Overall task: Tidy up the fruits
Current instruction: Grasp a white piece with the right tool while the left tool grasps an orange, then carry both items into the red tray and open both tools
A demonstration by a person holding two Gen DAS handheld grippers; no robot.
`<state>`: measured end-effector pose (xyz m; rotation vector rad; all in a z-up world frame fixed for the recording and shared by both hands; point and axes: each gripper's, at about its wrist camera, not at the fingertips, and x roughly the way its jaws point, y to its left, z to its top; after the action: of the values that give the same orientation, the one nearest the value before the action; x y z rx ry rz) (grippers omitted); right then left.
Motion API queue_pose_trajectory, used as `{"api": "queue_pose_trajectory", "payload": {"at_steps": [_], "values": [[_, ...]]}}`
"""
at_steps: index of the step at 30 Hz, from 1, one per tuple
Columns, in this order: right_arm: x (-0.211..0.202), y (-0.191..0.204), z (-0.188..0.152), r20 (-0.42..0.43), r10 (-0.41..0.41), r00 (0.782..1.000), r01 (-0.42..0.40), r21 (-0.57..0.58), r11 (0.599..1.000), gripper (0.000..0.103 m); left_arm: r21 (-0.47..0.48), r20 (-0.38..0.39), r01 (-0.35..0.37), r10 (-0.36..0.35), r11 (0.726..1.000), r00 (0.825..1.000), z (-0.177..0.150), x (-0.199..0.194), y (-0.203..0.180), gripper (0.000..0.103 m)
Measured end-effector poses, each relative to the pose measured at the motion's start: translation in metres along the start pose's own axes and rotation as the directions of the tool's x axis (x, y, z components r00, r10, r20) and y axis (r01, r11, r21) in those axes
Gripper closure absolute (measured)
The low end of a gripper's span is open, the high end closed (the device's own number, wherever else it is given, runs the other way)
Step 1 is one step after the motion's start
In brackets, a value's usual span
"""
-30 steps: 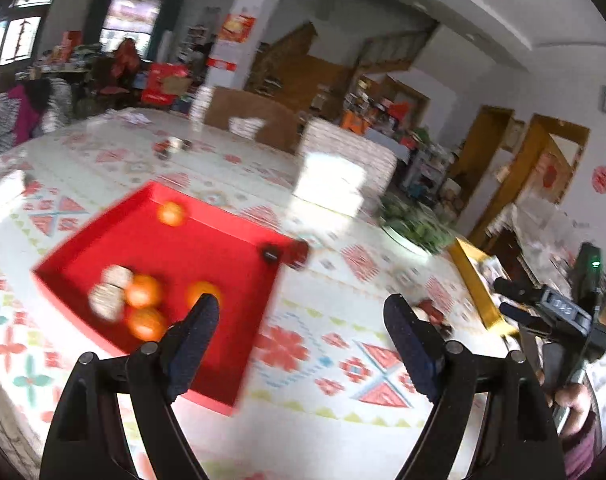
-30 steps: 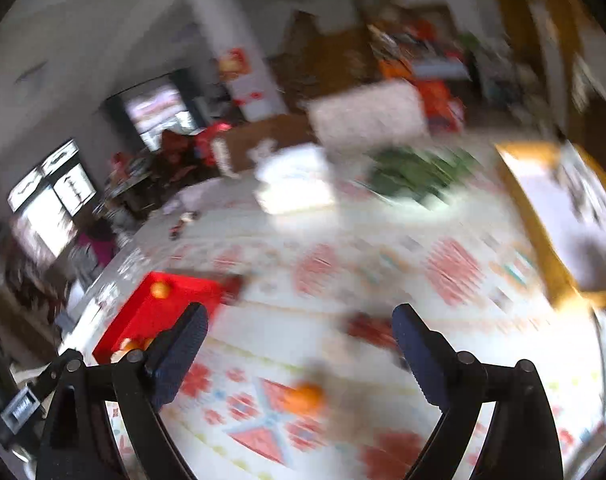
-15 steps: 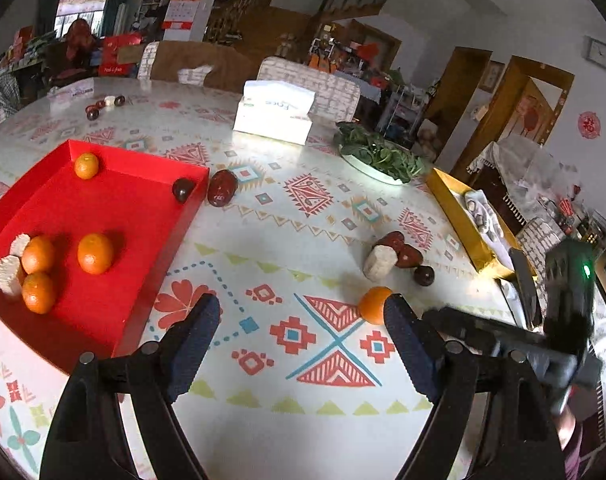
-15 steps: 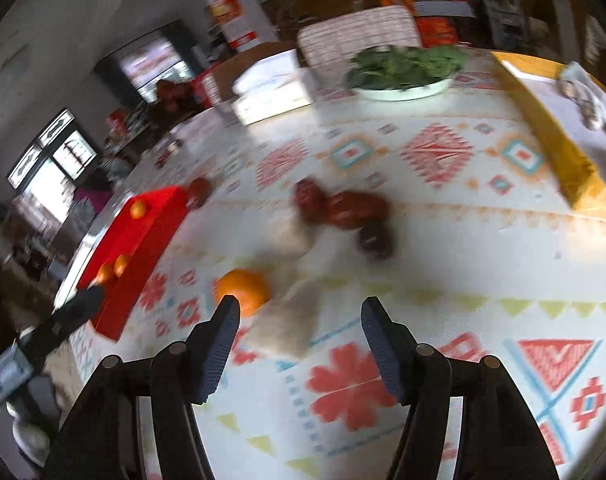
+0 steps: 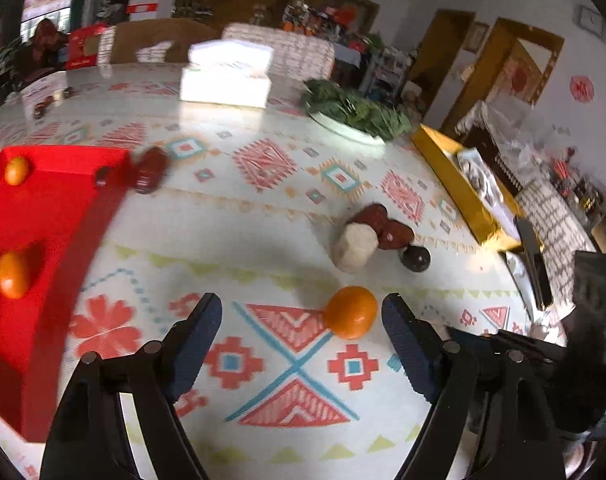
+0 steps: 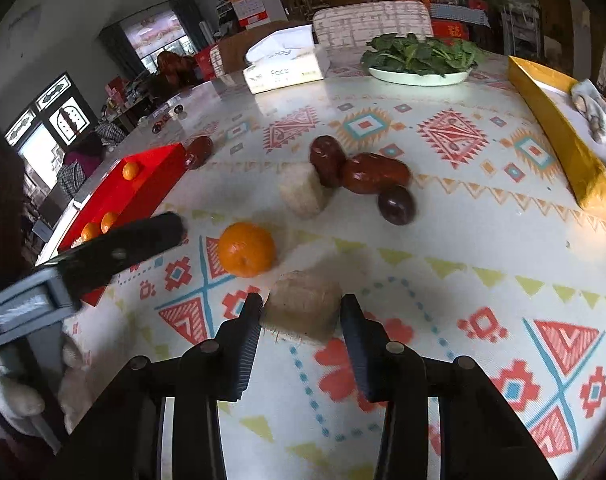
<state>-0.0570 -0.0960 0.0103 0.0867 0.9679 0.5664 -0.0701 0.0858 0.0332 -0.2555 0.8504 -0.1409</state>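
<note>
Fruits for sorting lie loose on the patterned tablecloth [image 6: 483, 264], and the nearest item, a pale fibrous chunk [image 6: 303, 306], now sits between the fingers of the right gripper [image 6: 301, 316]. A second ago those fingers stood wide above blurred cloth; its jaws have just been closing, and both pads are now at the chunk's sides, seemingly touching, though the chunk is not lifted and firm pressure cannot be confirmed. Judgement: the pick of this item is at the moment of contact. Just beyond it and to the left lies an orange [image 6: 246, 249], apart from the chunk. The left gripper [image 5: 301, 320] has swung away from the red tray [image 5: 55, 216], which filled its view a second ago, and now points at that orange; its jaws stand wide, narrowed only slightly, holding nothing, with the orange just inside the right finger and not centred. Judgement: it needs shifting right before closing. Farther toward the middle of the cloth sits a cluster: a second pale chunk [image 6: 303, 194] touching two reddish-brown fruits [image 6: 357, 168], with a dark round fruit [image 6: 397, 205] beside them. The tray lies at the left edge, already holding several small oranges [image 5: 11, 274]; one reddish-brown fruit [image 6: 199, 151] rests against its far corner outside.
</note>
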Motion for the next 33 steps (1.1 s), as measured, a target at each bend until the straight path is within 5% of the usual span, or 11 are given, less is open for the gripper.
{"api": "queue_pose_trajectory", "payload": {"at_steps": [5, 8, 9, 18, 24, 29, 33], "values": [[-0.018, -0.013, -0.005, 0.030, -0.042, 0.999, 0.041, 0.020, 0.999, 0.059, 0.046, -0.062, 0.004, -0.001, 0.999, 0.998, -0.001, 0.028, -0.018, 0.033], [-0.025, -0.017, -0.005, 0.041, -0.055, 0.998, 0.054, 0.029, 0.998, 0.059, 0.094, -0.066, -0.015, 0.022, 0.995, 0.998, -0.003, 0.034, -0.028, 0.053], [-0.027, -0.017, -0.004, 0.044, -0.057, 0.997, 0.056, 0.032, 0.998, 0.059, 0.102, -0.077, 0.027, -0.019, 0.994, 0.997, -0.004, 0.035, -0.030, 0.070], [-0.042, 0.008, 0.006, 0.085, -0.065, 0.994, 0.065, -0.004, 0.998, 0.059, -0.012, 0.005, 0.060, -0.060, 0.998, 0.998, -0.002, -0.006, 0.002, 0.070], [-0.069, 0.038, 0.033, 0.181, -0.062, 0.981, 0.071, -0.046, 0.996, 0.059, -0.081, 0.183, 0.047, -0.031, 0.996, 0.983, 0.014, -0.085, 0.049, 0.070], [-0.091, 0.082, 0.080, 0.290, -0.004, 0.957, 0.033, -0.096, 0.995, 0.059, -0.125, 0.303, -0.059, 0.094, 0.990, 0.948, 0.038, -0.145, 0.104, 0.070], [-0.078, 0.126, 0.112, 0.286, 0.079, 0.955, -0.033, -0.163, 0.986, 0.059, -0.185, 0.287, -0.173, 0.222, 0.967, 0.932, 0.060, -0.151, 0.162, 0.070]]}}
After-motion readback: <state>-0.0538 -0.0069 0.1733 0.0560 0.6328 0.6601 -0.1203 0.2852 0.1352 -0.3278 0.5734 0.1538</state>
